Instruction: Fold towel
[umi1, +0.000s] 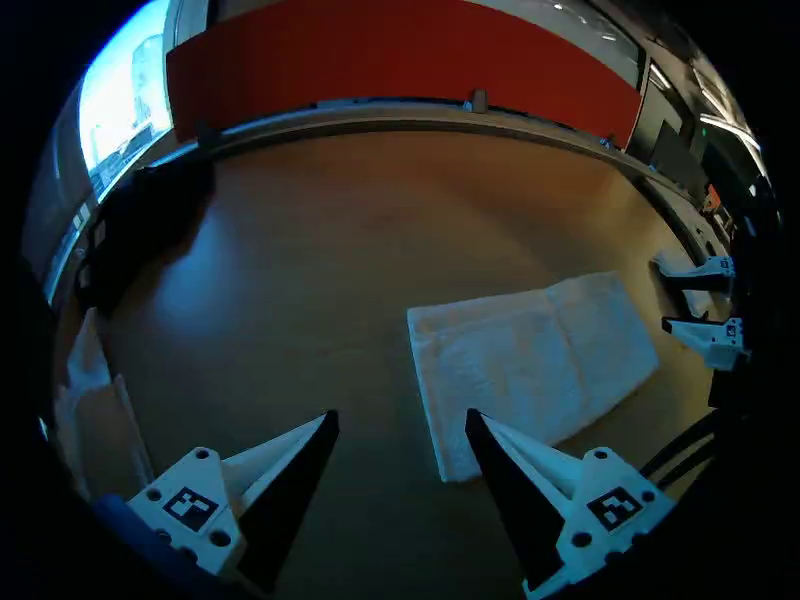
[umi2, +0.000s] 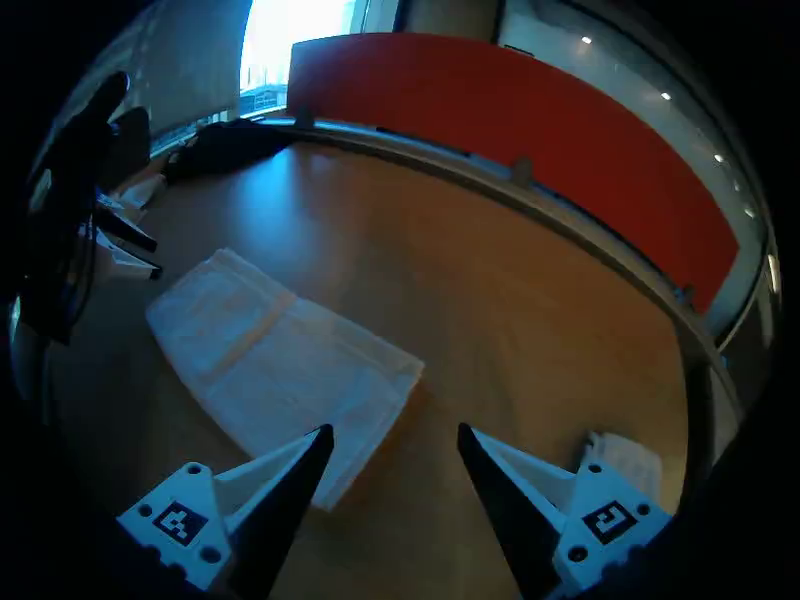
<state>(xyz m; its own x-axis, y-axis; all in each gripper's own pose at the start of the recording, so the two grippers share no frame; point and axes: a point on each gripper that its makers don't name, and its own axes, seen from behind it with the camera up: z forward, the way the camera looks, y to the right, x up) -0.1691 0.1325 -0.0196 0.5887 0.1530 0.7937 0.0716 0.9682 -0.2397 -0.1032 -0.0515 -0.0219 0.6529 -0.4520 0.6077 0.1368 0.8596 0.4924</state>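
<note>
A white towel (umi1: 530, 360) lies flat on the wooden table (umi1: 330, 260), folded into a long rectangle with a crease across it. My left gripper (umi1: 400, 430) hovers open above the table, its right finger over the towel's near corner. In the left gripper view the right gripper (umi1: 705, 302) stands open just past the towel's far end. In the right gripper view the towel (umi2: 280, 365) stretches away to the left, and my right gripper (umi2: 393, 430) is open above its near end with nothing between the fingers. The left gripper (umi2: 135, 248) shows beyond the towel's far end.
A red panel (umi1: 400, 60) runs along the table's back edge. A black object (umi1: 150, 220) sits at the back left, with folded white cloths (umi1: 90, 400) near it. Another small white cloth (umi2: 625, 460) lies by the right gripper. A dark bag (umi2: 225, 145) rests near the window.
</note>
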